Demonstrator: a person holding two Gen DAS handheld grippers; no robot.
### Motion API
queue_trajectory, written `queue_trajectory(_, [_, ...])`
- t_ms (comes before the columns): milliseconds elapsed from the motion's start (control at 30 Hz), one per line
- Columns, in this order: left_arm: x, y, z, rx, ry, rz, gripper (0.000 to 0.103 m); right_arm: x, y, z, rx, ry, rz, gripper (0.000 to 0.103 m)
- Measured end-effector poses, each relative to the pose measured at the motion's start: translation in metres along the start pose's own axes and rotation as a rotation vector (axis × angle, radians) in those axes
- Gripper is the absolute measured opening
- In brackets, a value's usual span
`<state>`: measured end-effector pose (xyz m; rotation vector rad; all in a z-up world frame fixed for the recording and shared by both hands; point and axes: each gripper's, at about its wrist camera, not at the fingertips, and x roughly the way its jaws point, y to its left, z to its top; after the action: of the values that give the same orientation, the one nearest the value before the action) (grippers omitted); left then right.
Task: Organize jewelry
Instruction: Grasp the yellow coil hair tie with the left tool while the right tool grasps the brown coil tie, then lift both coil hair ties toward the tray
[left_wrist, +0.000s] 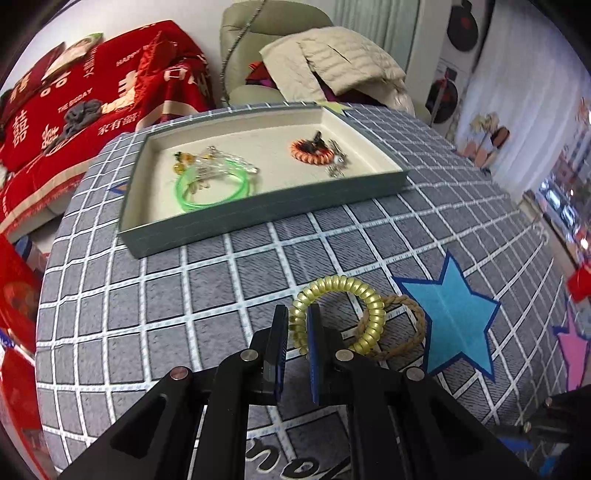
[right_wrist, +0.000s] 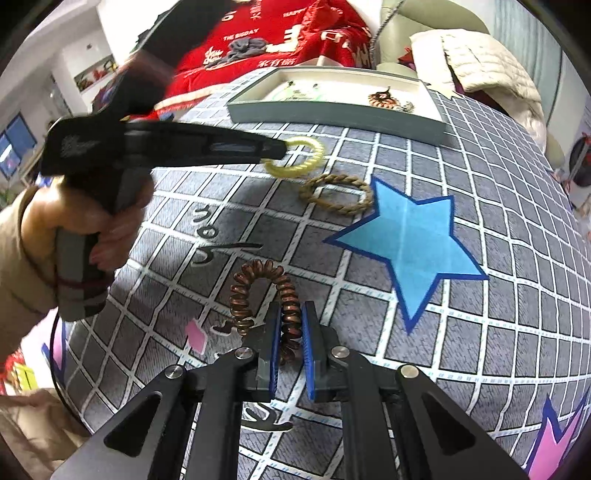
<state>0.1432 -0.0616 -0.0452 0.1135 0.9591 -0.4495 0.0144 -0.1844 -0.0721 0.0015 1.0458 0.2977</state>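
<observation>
Left gripper (left_wrist: 298, 325) pinching yellow spiral plastic hair tie (left_wrist: 338, 312); right gripper (right_wrist: 291, 325) pinching brown spiral hair tie (right_wrist: 264, 295); both likely bound for grey tray (left_wrist: 266, 212).

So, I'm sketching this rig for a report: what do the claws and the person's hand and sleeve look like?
Both the left claw and the right claw are matte black linkages with silver pivot pins and ribbed blue pads. The left one has a dark grey pistol handle. The hand is bare, in a beige sleeve.
</observation>
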Motion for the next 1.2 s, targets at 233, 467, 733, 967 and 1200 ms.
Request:
queue_trajectory(233, [-0.014, 0.014, 0.002, -0.048, -0.032, -0.004, 0.032, -0.009, -0.016, 0.013, 0.058, -0.031, 0.01, 0.012])
queue_trajectory(467, [-0.025, 0.026, 0.008, -0.083, -0.059, -0.001, 0.032, -0.017, -0.033, 0.033, 0.109, -0.07, 0.011, 0.012])
queue_trajectory(733, [-0.035, 0.038, 0.025, -0.094, -0.094, 0.009, 0.032, -0.021, -0.059, 0.062, 0.181, -0.111, 0.008, 0.012])
queue_trajectory(967, [-0.033, 0.054, 0.046, -0.114, -0.114, 0.035, 0.032, -0.023, -0.082, 0.099, 0.227, -0.148, 0.009, 0.012])
queue_trajectory(1200, [-0.026, 0.067, 0.065, -0.134, -0.123, 0.052, 0.032, -0.016, -0.099, 0.138, 0.257, -0.177, 0.028, 0.012])
